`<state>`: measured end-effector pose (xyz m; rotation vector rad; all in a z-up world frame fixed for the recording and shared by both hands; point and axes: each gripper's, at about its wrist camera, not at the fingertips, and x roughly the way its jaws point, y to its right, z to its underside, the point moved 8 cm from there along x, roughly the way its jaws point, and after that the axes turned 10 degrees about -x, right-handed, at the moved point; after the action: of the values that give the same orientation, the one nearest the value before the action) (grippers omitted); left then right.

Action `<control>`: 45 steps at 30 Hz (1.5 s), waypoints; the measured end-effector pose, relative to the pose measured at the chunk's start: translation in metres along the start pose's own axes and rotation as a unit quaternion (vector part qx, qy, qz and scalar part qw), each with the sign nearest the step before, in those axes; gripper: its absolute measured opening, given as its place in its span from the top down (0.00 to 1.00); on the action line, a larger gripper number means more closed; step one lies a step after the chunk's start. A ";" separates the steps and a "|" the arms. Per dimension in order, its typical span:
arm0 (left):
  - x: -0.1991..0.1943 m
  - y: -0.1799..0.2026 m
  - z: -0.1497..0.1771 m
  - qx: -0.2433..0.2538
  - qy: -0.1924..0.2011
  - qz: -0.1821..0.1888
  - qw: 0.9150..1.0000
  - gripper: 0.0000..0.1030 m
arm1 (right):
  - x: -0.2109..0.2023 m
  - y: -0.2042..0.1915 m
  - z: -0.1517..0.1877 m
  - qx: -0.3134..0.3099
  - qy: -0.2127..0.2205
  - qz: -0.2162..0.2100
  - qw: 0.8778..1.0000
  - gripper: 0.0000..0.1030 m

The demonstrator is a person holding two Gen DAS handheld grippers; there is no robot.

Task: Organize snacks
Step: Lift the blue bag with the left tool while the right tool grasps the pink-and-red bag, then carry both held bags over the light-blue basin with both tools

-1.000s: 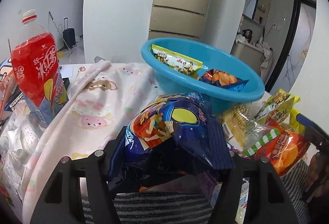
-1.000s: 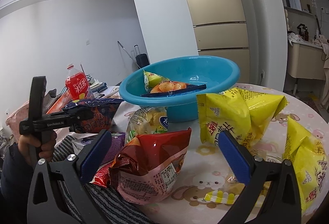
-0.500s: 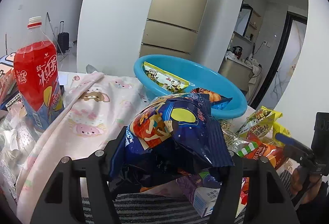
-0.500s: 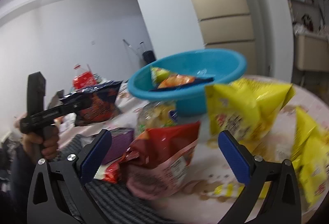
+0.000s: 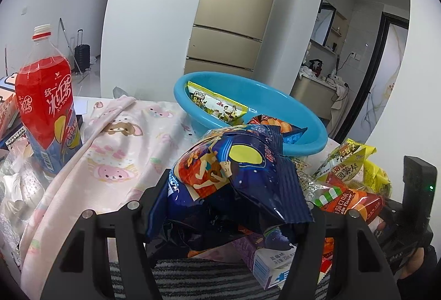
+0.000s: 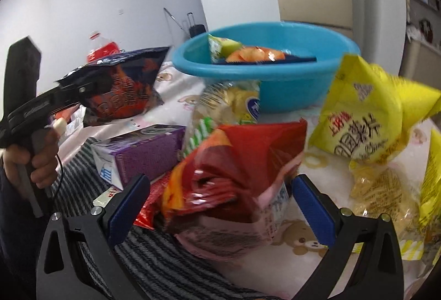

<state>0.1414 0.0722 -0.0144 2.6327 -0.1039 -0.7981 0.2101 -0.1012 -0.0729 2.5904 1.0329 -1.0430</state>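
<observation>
My left gripper (image 5: 234, 206) is shut on a dark blue snack bag (image 5: 234, 170) and holds it in the air, short of the blue basin (image 5: 306, 145). The basin holds a yellow-green packet (image 5: 217, 104) and an orange chip bag (image 5: 278, 126). In the right wrist view the same blue bag (image 6: 121, 87) hangs from the left gripper (image 6: 91, 85) at the left. My right gripper (image 6: 220, 198) is open, its blue pads on either side of a red chip bag (image 6: 234, 170) on the table. The basin (image 6: 275, 79) stands behind it.
A red iced-tea bottle (image 5: 46, 112) stands at the left on the pink bear-print cloth (image 5: 124, 151). A purple carton (image 6: 143, 156), a pale cracker bag (image 6: 228, 101) and yellow chip bags (image 6: 363, 118) lie around the red bag. A striped cloth (image 6: 154, 253) covers the near table edge.
The left gripper has lifted the blue bag higher and tilted up. The right gripper has moved forward and down, so the red bag now sits between its open fingers.
</observation>
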 end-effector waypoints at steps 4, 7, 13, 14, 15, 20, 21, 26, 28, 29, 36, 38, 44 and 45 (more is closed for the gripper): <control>0.000 0.000 0.000 -0.001 0.000 -0.001 1.000 0.34 | -0.002 0.011 0.002 0.029 0.010 -0.014 0.999 0.17; -0.001 -0.001 0.000 -0.002 0.002 0.000 1.000 0.34 | -0.012 0.007 0.002 0.012 0.026 -0.008 1.000 0.26; -0.006 -0.001 -0.003 -0.005 0.011 0.003 1.000 0.34 | -0.038 -0.006 -0.006 -0.043 0.073 0.027 0.996 0.30; -0.007 0.000 -0.004 -0.006 0.012 0.004 1.000 0.34 | -0.042 -0.007 -0.007 -0.047 0.082 0.032 0.995 0.30; -0.009 0.001 -0.004 -0.005 0.013 0.006 1.000 0.34 | -0.046 -0.006 -0.008 -0.048 0.091 0.036 0.994 0.31; -0.015 0.008 -0.006 0.003 0.021 0.012 1.000 0.34 | -0.073 0.002 -0.013 -0.044 0.140 0.060 0.987 0.31; -0.017 0.009 -0.006 0.005 0.024 0.014 1.000 0.34 | -0.078 0.003 -0.014 -0.042 0.150 0.063 0.986 0.31; -0.035 0.020 -0.018 0.002 0.045 0.031 0.998 0.34 | -0.102 0.002 -0.028 -0.051 0.186 0.081 0.978 0.33; -0.050 0.030 -0.026 0.006 0.059 0.043 0.997 0.34 | -0.114 -0.002 -0.037 -0.059 0.198 0.086 0.975 0.34; -0.056 0.034 -0.029 0.008 0.063 0.048 0.997 0.34 | -0.118 -0.004 -0.043 -0.064 0.203 0.086 0.973 0.41; -0.094 0.083 -0.064 0.047 0.096 0.065 0.992 0.34 | -0.140 -0.014 -0.081 -0.078 0.220 0.082 0.969 0.44; -0.099 0.096 -0.075 0.048 0.103 0.072 0.991 0.34 | -0.141 -0.014 -0.081 -0.084 0.216 0.083 0.969 0.45; -0.094 0.128 -0.109 0.039 0.114 0.100 0.988 0.34 | -0.149 -0.012 -0.084 -0.096 0.203 0.091 0.970 0.46; -0.090 0.134 -0.115 0.037 0.112 0.108 0.987 0.34 | -0.152 -0.009 -0.089 -0.096 0.204 0.094 0.970 0.46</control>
<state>0.1347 0.0037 0.1717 2.7013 -0.3563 -0.4323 0.1738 -0.1426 0.0946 2.7292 0.8866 -0.3507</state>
